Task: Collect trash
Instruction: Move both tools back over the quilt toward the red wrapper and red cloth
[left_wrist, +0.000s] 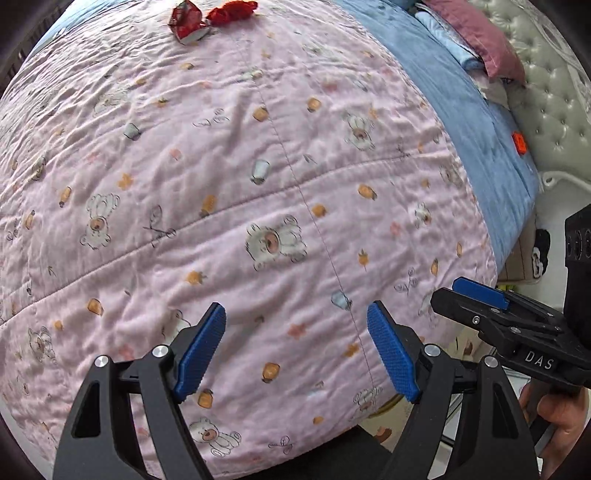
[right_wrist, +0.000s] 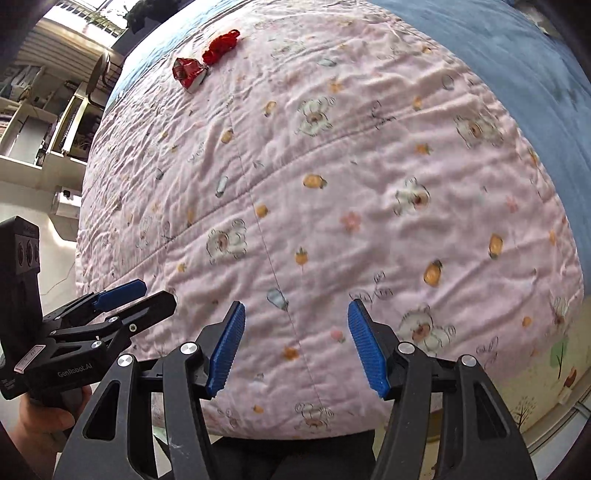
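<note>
Pink quilt (left_wrist: 258, 166) is lying flat under both tongs. Left gripper (left_wrist: 295, 347) is hanging released, empty, over its near edge; right gripper (right_wrist: 295, 347) likewise. Red wrapper (left_wrist: 186, 20) and red wad (left_wrist: 231, 11) are sitting at quilt's far edge, touching.

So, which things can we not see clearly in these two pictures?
- Crumpled red wrapper and red bundle: far, small; left view's top edge cuts the bundle.
- Orange object on the blue sheet: too small to identify.
- Trash container: in neither view.
- Right claw: seen only sideways in the left view.
</note>
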